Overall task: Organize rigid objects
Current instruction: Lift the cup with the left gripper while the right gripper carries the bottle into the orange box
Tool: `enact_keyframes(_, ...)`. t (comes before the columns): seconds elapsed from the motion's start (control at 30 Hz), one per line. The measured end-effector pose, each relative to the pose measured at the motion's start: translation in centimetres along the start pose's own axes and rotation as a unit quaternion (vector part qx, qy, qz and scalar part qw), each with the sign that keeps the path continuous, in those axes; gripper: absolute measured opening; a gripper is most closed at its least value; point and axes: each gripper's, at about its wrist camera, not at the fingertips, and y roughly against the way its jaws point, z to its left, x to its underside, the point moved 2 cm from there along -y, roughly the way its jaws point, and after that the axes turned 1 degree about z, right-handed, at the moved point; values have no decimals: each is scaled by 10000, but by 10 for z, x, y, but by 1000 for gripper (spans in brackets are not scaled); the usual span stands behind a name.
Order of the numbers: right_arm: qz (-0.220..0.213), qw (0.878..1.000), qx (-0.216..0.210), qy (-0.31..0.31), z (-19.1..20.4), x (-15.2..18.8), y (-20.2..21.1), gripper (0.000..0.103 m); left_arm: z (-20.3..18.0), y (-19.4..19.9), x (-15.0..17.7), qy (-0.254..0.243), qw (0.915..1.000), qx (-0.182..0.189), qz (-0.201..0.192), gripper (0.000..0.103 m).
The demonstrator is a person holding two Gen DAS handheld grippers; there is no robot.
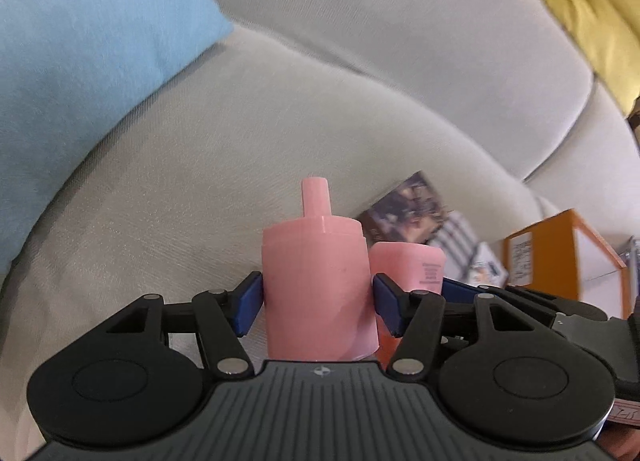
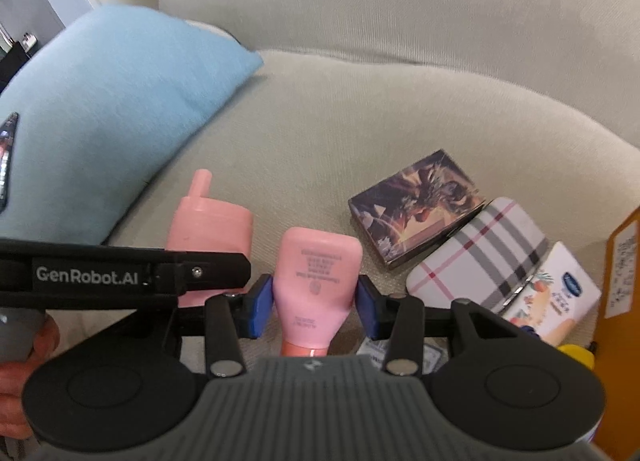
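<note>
Beige sofa cushion [image 2: 328,133] carries everything: near its front edge the left gripper [image 1: 316,305] clasps a pink spouted plastic bottle [image 1: 318,285] while the right gripper [image 2: 314,307] pinches a pink squeeze tube [image 2: 316,285] beside it, apparently grouping them.

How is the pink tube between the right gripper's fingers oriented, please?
Cap end toward the camera: the pink tube has its crimped end pointing away and upside-down print.

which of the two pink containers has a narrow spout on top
The pink bottle between the left gripper's fingers; the pink tube beside it is flat-ended.
</note>
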Motion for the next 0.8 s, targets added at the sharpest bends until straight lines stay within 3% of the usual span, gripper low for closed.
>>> enact_keyframes(0.2, -521, 9986, 100, 16, -9, 4, 56, 46, -44, 42, 0, -380, 9981, 239, -427, 68)
enact_keyframes(0.47, -1363, 9887, 361, -500, -60, 13, 150, 46, -125, 65, 0, -1186, 9880, 739, -651, 68)
enact_keyframes(0.63, -1745, 9784, 749, -818, -102, 23, 200, 46, -190, 54, 0, -1701, 9772, 1172, -484, 68)
enact_keyframes(0.8, -1650, 9710, 1052, -1373, -160, 39, 219, 46, -249, 19, 9, -2346, 9634, 1296, -65, 68)
